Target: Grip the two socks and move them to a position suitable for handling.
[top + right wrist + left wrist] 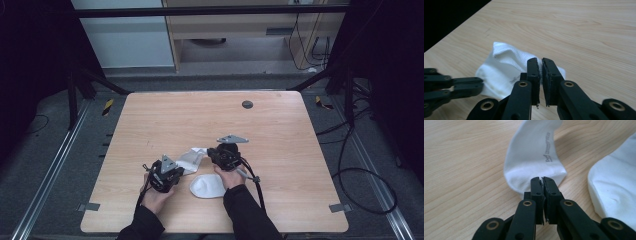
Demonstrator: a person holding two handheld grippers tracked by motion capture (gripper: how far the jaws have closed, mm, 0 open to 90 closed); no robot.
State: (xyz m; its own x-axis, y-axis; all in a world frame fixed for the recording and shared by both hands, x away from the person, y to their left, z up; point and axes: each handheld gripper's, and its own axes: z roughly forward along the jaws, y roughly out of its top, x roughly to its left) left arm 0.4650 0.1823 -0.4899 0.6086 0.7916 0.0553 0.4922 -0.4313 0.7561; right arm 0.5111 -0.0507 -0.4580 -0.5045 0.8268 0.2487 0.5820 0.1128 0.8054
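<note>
Wooden bench (pixel 280 130): your left tool (pixel 542 179) and right tool (pixel 540 60) each pinch one white sock (pixel 531 157); beside it lies another sock (pixel 207 186).

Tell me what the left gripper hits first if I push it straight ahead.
Nothing new: the left gripper is already shut on the near edge of the sock, so it would likely just shove that sock along the table.

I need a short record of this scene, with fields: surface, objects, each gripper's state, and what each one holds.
surface: wooden table
objects: two white socks, one stretched sock, one loose sock
left gripper: shut on one end of the stretched sock
right gripper: shut on the other end of that sock
loose sock: flat on the table between the person's hands, not gripped
</note>
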